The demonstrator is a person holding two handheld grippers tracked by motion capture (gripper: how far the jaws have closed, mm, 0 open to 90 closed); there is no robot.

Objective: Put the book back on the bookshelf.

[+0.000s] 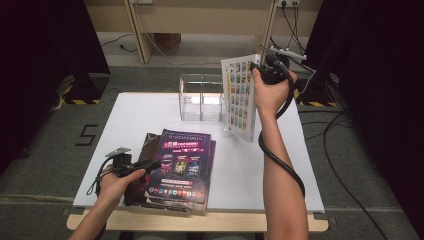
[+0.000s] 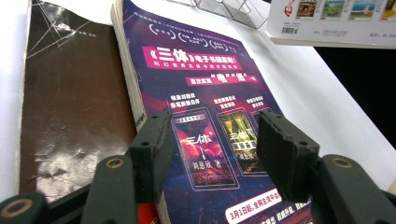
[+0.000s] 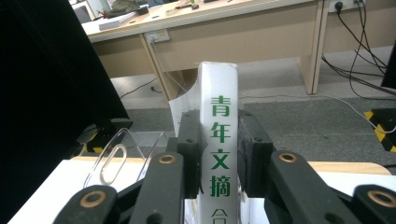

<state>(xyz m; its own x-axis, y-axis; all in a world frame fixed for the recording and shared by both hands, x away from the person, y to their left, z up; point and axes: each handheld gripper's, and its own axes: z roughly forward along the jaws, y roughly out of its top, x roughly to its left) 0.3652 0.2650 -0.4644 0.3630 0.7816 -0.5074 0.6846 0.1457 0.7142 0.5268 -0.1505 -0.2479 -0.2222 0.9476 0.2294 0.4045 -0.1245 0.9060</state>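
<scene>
1. My right gripper [image 1: 268,70] clamps a white book [image 1: 241,97] by its spine in the upper right of the high view, holding it upright in the air just right of the clear plastic organizer [image 1: 201,97], its lower corner near the white table [image 1: 150,112].
2. The book is thick and white; the cover facing the camera carries a grid of small coloured pictures.
3. In the right gripper view both black pads press flat against the spine [image 3: 217,140] at centre frame, so the jaws are closed on it.
4. That spine reads 青年文摘 in green characters running downward.
5. My left gripper [image 1: 145,166] sits at the lower left of the high view, jaws spread apart and gripping nothing, their tips over the near edge of the purple book [image 1: 182,162].
6. In the left gripper view the purple cover [image 2: 205,88] lies between and beyond the two parted pads; it shows 三体 in a pink banner and three small book covers in a row.
7. The left gripper view also shows a dark brown book [image 2: 74,102] lying at the left of the purple one, and a barcode on the white book's back corner at the upper right.
8. The right gripper view shows a wooden desk [image 3: 224,28] and floor cables behind the table, plus the organizer's clear wall [image 3: 112,158] at the lower left.
</scene>
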